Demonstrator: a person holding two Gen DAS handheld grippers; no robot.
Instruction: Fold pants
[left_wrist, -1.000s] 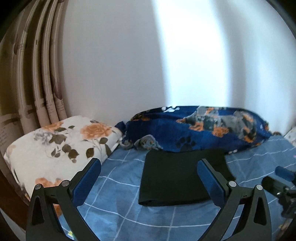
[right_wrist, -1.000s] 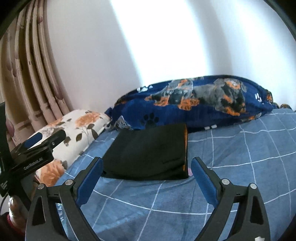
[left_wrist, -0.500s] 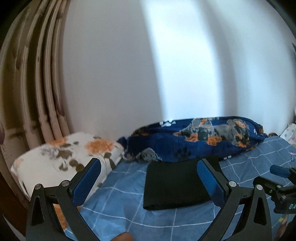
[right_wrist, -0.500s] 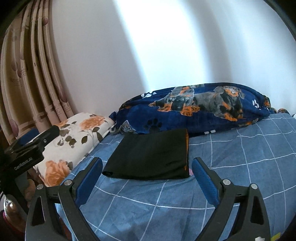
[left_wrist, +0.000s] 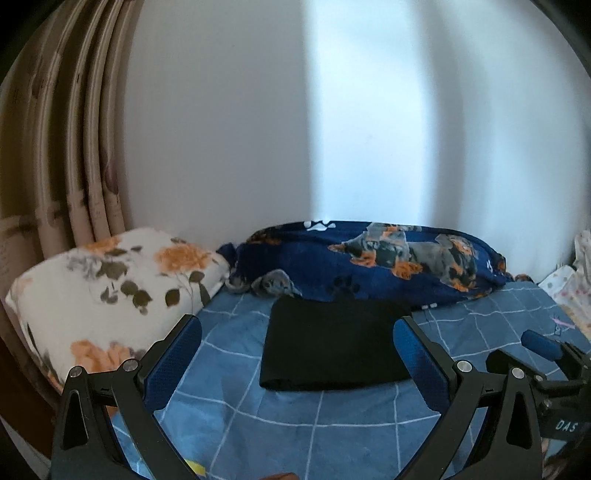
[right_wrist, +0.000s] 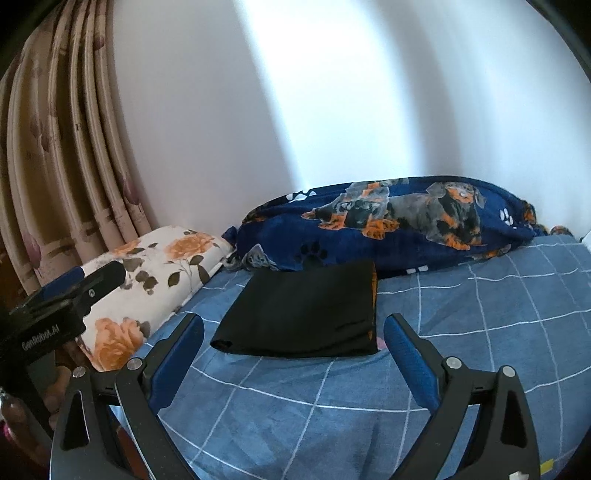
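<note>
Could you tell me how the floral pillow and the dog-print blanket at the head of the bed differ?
The floral pillow is white with orange roses; the dog-print blanket is navy with dachshunds and paw prints. The pillow is a smooth block in the curtain-side corner; the blanket is a rumpled roll along the wall. The folded black pants lie against the blanket, apart from the pillow. Both rest on the blue checked sheet.

Bed with blue checked sheet (right_wrist: 480, 332), folded black pants (right_wrist: 303, 314) lying flat mid-bed, dark blue dog-print blanket (right_wrist: 406, 225) bunched along the wall, floral pillow (right_wrist: 155, 280) at left edge.
</note>
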